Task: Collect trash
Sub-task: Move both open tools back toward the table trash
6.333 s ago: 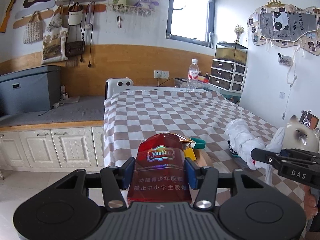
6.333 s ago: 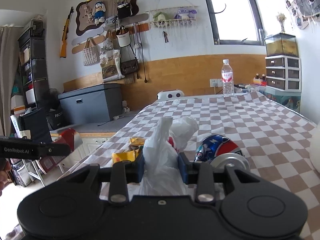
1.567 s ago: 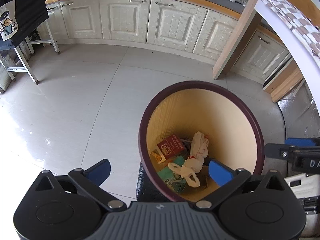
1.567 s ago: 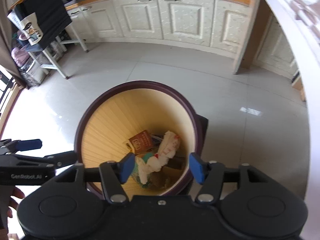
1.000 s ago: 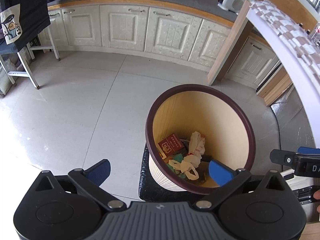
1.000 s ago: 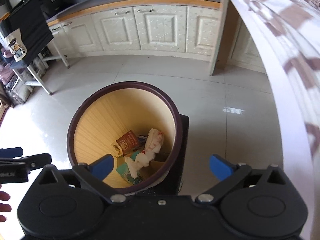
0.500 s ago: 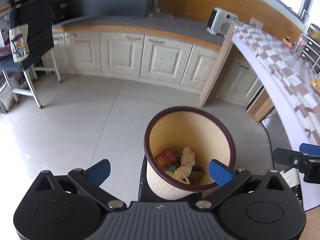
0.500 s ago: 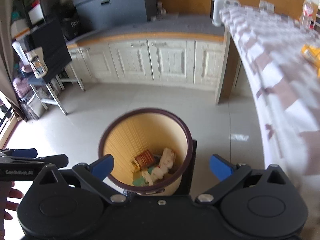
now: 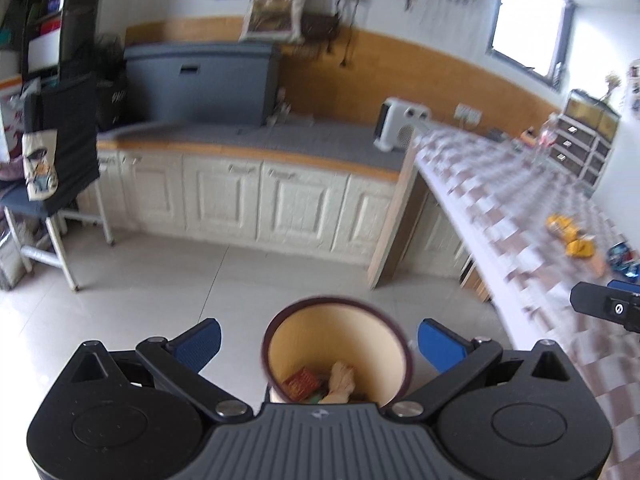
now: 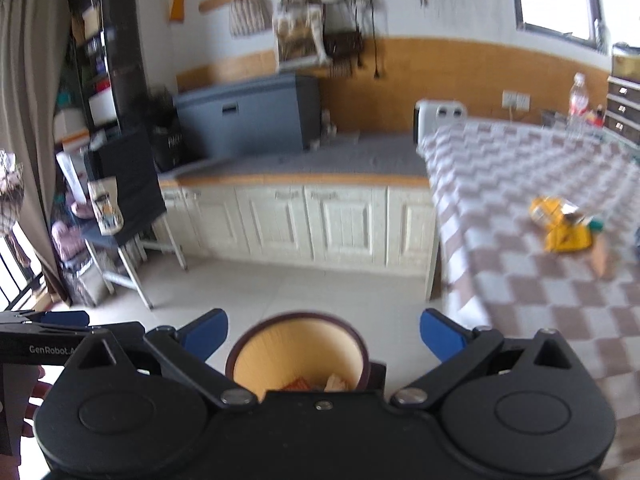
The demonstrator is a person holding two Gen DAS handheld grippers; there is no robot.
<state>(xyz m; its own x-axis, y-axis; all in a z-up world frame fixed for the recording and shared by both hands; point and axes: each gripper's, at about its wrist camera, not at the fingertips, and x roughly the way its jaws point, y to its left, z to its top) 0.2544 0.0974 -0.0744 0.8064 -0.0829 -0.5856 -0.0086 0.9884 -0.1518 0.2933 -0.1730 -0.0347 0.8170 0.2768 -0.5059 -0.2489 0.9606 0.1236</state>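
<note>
A round bin (image 9: 394,336) with a dark rim and pale yellow inside stands on the tiled floor below both grippers; its rim (image 10: 298,316) shows in the right wrist view too. A red packet (image 9: 301,383) and a white bag (image 9: 340,378) lie at its bottom. My left gripper (image 9: 320,340) hangs wide open above it, holding nothing. My right gripper (image 10: 323,330) is also wide open with nothing in it. Yellow wrappers (image 10: 560,228) and a blue wrapper (image 9: 622,254) lie on the checkered table (image 10: 520,288). The yellow wrappers (image 9: 568,232) also show in the left wrist view.
White cabinets (image 10: 304,220) with a grey top run along the back wall. A chair (image 10: 120,216) draped in dark cloth stands at the left. A white heater (image 9: 400,124) and a water bottle (image 10: 578,98) sit by the table's far end. The other gripper's arm (image 9: 604,306) shows at the right edge.
Both grippers have risen and tilted up from the bin, so the room and table come into view. The red packet and white bag, held earlier, now lie in the bin.
</note>
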